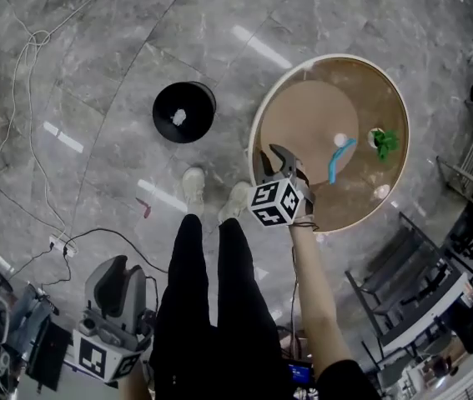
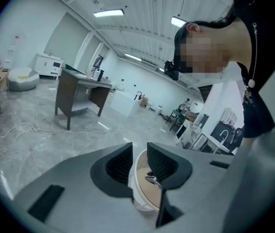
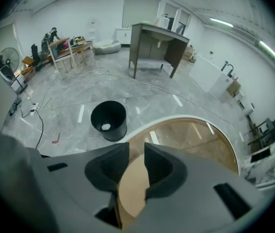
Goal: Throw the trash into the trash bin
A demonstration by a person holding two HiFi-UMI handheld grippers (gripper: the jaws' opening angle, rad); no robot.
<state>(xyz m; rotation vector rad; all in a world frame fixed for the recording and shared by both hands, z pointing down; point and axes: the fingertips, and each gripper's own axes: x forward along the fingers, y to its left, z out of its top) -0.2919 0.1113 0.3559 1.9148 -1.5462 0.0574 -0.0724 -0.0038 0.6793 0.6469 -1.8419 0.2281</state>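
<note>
1. Round table (image 1: 303,115): brown top with a white rim, right of centre. Metal racks (image 1: 411,282) crowd its near-right side, while its left and far sides face open floor.
2. Floor (image 1: 219,57): grey stone. It is bare between the table and the trash bin (image 1: 183,113).
3. Cables (image 1: 27,48): loose loops along the far left, ending at a power strip (image 1: 59,244) on the near left. A small red scrap (image 1: 144,209) lies left of the shoes (image 1: 194,188).
4. Trash bin: black, upright and open-topped. It stands on the floor left of the table and apart from its rim, with a white wad (image 1: 178,117) inside.
5. Right gripper (image 1: 284,161): held over the table's near-left edge and pointing steeply down. Its jaws are apart with nothing between them; in the right gripper view only the tabletop (image 3: 190,135) shows in the gap (image 3: 136,154).
6. Trash on the table:
   - A white ball (image 1: 340,140) and a blue strip (image 1: 340,161) lie close together, right of the right gripper and apart from it.
   - A green scrap (image 1: 384,142) lies further right, near the rim.
   - A pale bit (image 1: 381,192) lies near the near-right rim and is too small to identify.
7. Left gripper (image 1: 128,273): held low at the near left, well apart from the table and bin. Its jaws are slightly apart and empty (image 2: 138,152).
</note>
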